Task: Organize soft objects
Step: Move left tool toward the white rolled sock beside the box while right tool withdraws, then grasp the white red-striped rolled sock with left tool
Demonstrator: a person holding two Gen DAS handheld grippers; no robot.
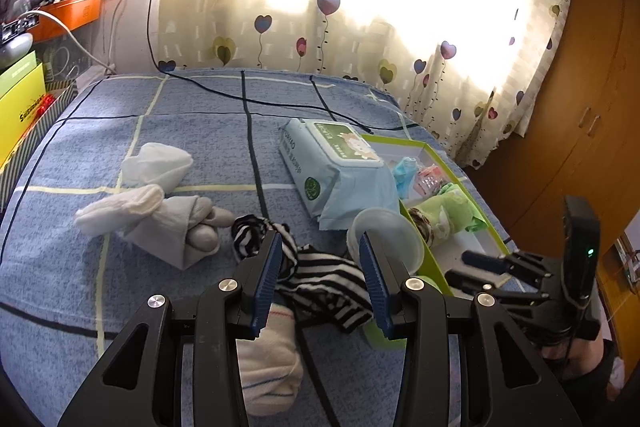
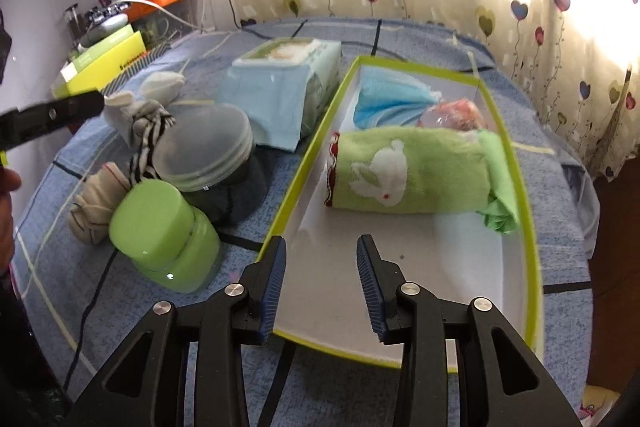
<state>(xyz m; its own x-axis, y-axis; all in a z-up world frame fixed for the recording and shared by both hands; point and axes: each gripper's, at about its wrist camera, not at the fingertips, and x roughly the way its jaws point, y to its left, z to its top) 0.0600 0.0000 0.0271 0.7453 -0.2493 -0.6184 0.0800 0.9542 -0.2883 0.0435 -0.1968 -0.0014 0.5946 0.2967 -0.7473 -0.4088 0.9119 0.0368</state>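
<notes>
My left gripper [image 1: 320,243] stands open just above a black-and-white striped sock [image 1: 320,271] that lies loosely between its fingers on the blue bedspread. Below it is a rolled white sock [image 1: 268,359]. Grey and white socks [image 1: 160,223] lie to the left. My right gripper [image 2: 322,243] is open and empty over the near end of a green-rimmed box [image 2: 534,227]. The box holds a rolled green towel with a white rabbit [image 2: 412,175], a blue cloth [image 2: 392,99] and a pink packet [image 2: 456,115]. The right gripper [image 1: 458,265] also shows in the left wrist view.
A wet-wipes pack [image 2: 288,83] lies left of the box, with a clear round lid [image 2: 204,151], a green jar [image 2: 164,235] and a dark sock [image 2: 240,195] nearby. A black cable [image 1: 280,103] crosses the bed. A yellow box [image 1: 20,107] and cluttered shelf stand left; a wooden wardrobe [image 1: 580,107] stands right.
</notes>
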